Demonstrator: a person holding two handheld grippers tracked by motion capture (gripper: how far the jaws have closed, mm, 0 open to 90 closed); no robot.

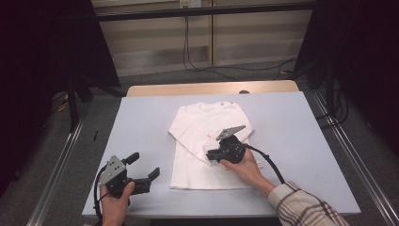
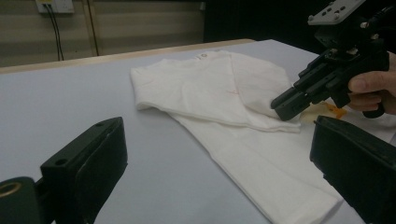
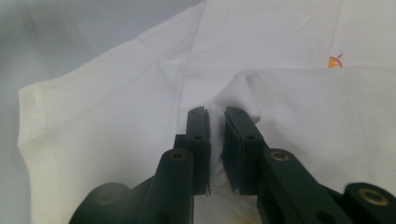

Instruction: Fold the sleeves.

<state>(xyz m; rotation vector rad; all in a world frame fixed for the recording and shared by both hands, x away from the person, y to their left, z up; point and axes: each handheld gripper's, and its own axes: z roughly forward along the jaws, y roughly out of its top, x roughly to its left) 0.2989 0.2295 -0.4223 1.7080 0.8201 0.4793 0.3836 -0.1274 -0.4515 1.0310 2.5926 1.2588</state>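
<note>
We cannot read the small orange print (image 3: 335,61) on the white long-sleeved cotton shirt (image 1: 197,136). The black right gripper (image 1: 214,156) hides it in the high view.

A: Where does the shirt (image 1: 207,146) lie?

B: Flat on the counter (image 1: 141,127), about midway between the left and right edges. Collar end toward the far edge, hem close to the near edge. One sleeve (image 1: 188,136) is folded across the body.

A: The right gripper (image 1: 212,157)?

B: On the shirt, over its right half, jaws pointing toward the left edge with a fold of cloth between them. The right hand (image 1: 244,165) comes in from the near-right corner.

A: The left gripper (image 1: 143,165)?

B: Near the near-left corner, left of the shirt and apart from it, over bare counter. The left hand (image 1: 117,200) sits at the near edge.
</note>
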